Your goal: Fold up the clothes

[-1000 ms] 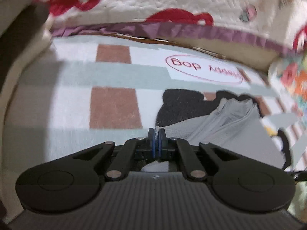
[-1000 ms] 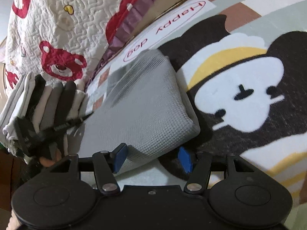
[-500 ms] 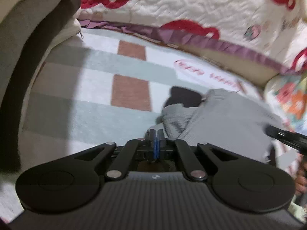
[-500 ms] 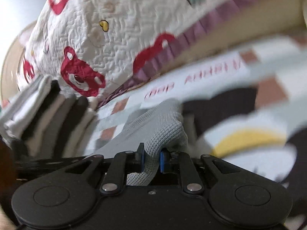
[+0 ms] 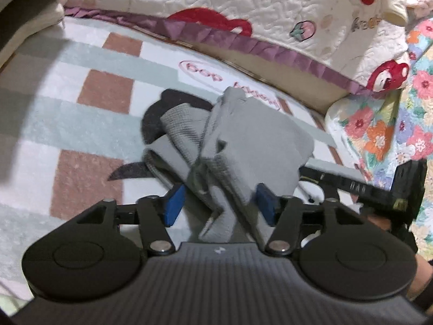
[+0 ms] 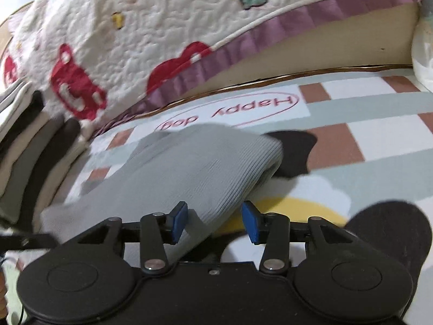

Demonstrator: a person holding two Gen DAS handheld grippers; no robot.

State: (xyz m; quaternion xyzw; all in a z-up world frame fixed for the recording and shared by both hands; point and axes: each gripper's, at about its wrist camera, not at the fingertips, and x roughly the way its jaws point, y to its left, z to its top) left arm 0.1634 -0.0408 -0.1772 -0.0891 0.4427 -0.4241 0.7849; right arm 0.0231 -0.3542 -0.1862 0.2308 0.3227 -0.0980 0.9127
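A folded grey ribbed garment (image 5: pixel 243 140) lies on the patterned rug (image 5: pixel 89 124). In the left wrist view its layered open edges face me and run between the blue pads of my open left gripper (image 5: pixel 218 200). In the right wrist view the garment (image 6: pixel 194 168) shows its smooth folded side, with one corner lying between the pads of my open right gripper (image 6: pixel 213 223). Neither gripper pinches the cloth. The right gripper's black body (image 5: pixel 379 187) shows at the right of the left wrist view.
A bed with a white quilt with red bears and a purple frill (image 6: pixel 135 43) stands behind the rug. A stack of folded clothes (image 6: pixel 29 151) sits at the left. A floral fabric (image 5: pixel 392 124) lies at the right. The rug bears a "Happy dog" label (image 6: pixel 230 111).
Both grippers were shut half a second ago, the right one on the grey garment; both have opened. The garment now rests on the rug, folded over.
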